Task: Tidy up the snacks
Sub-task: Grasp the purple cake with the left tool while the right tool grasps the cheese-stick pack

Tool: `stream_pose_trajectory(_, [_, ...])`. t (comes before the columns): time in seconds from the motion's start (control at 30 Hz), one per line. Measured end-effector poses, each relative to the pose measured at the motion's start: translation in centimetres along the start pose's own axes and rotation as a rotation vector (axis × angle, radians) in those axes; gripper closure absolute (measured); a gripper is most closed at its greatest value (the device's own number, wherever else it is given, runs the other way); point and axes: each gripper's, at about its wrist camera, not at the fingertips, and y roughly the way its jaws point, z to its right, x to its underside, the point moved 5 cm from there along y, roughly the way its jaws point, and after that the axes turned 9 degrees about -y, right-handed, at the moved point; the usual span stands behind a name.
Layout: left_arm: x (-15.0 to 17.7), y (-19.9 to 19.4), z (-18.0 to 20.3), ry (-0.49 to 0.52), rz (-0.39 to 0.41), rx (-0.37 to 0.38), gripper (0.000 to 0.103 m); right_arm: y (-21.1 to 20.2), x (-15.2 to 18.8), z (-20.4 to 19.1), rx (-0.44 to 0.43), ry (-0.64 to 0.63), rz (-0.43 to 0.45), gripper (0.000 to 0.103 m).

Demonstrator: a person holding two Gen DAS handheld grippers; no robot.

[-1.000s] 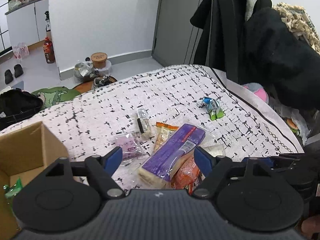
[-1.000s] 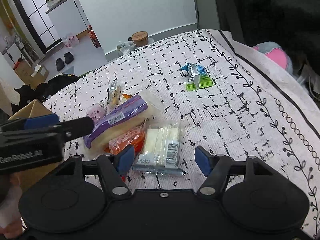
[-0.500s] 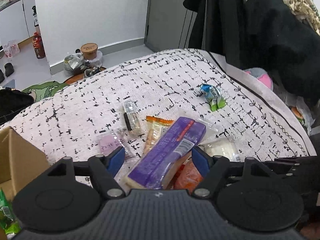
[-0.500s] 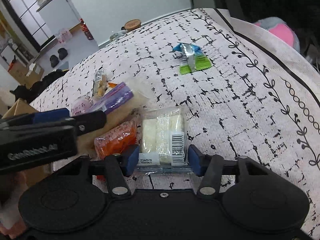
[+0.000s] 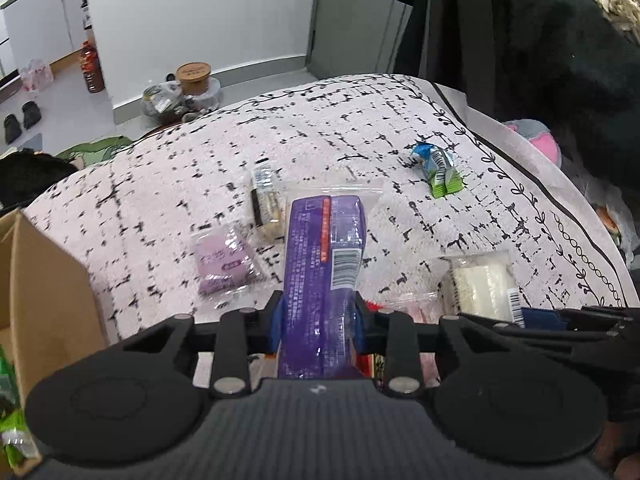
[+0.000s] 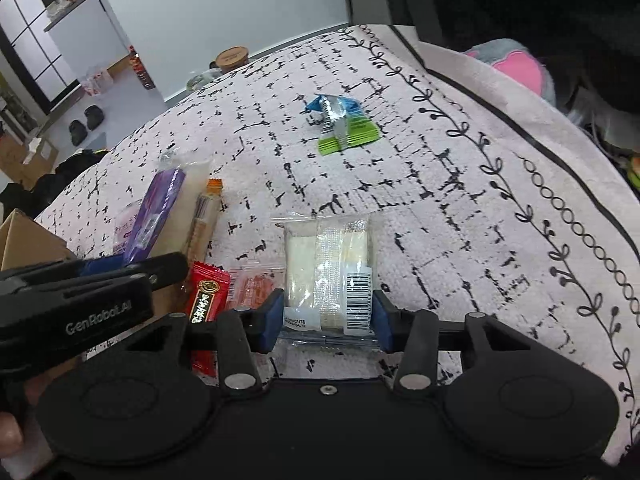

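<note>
My left gripper (image 5: 318,324) is closing, and its blue pads press on the near end of a long purple snack pack (image 5: 324,248) that points away from me over the patterned cloth (image 5: 320,120). My right gripper (image 6: 328,322) is closing too, with its pads against both sides of a clear pack of white wafers (image 6: 328,264) that lies flat on the cloth. Loose on the cloth lie a blue-green packet (image 6: 340,124), a small lilac packet (image 5: 224,264), a clear biscuit packet (image 5: 264,204), a red packet (image 6: 208,296) and an orange one (image 6: 252,288).
An open cardboard box (image 5: 44,280) stands at the left edge with green packets inside. Dark coats (image 5: 520,40) hang at the far right beside a pink-grey plush (image 5: 536,140). Beyond the cloth, a bottle (image 5: 92,68) and a jar (image 5: 194,76) stand on the floor.
The left jaws have closed from wide apart onto the purple pack, which now points straight ahead. The right jaws have narrowed around the white pack. Both grippers sank closer to the cloth.
</note>
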Motion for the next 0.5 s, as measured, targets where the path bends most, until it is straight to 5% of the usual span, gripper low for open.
stream_pose_trajectory(0.5, [-0.4, -6.3, -2.0, -0.095, 0.064, -0.026, 0.072, -3.9, -0.6, -3.1, -0.005, -0.030, 0.099, 0.059])
